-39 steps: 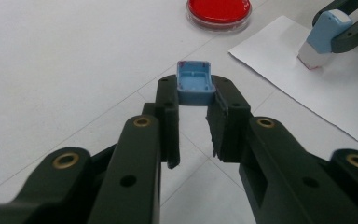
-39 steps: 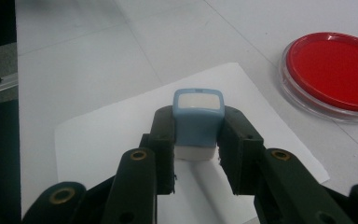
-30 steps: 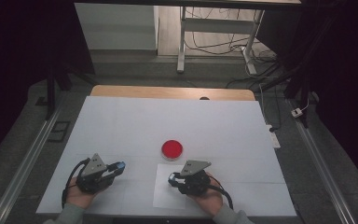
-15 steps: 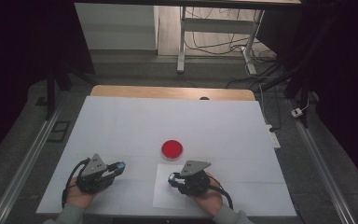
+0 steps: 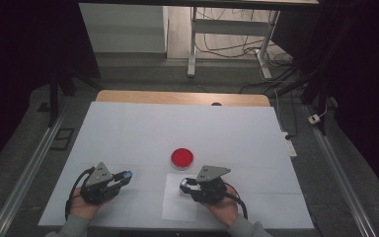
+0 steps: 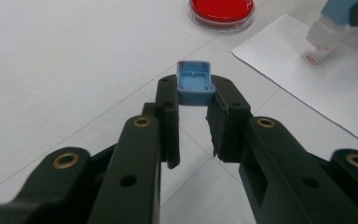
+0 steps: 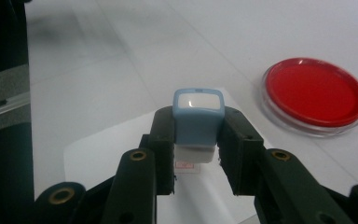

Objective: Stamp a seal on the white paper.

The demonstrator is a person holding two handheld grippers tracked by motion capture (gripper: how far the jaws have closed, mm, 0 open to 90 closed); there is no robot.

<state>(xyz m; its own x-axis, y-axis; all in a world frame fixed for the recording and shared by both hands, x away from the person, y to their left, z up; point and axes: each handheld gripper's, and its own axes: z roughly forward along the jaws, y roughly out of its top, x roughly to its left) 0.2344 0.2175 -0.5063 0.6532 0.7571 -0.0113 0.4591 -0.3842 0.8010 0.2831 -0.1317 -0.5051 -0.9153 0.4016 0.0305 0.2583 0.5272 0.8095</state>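
Observation:
My left gripper (image 5: 124,177) rests at the table's front left, shut on a small blue cap (image 6: 195,84) whose hollow side faces the camera; that cap shows as a blue speck (image 5: 127,174) in the high view. My right gripper (image 5: 184,186) is shut on a stamp (image 7: 197,119) with a blue top and a white body, held over a white paper sheet (image 5: 177,207). The left gripper view has the stamp (image 6: 328,23) at its top right, just above a small red mark (image 6: 311,59) on the paper (image 6: 335,88). A round red dish (image 5: 182,157) sits behind both grippers.
The white tabletop (image 5: 177,128) stretches far behind the dish, with a wooden edge (image 5: 177,98) at the back. Metal rails (image 5: 24,173) run along both sides of the table. Cables and a table frame lie on the floor beyond.

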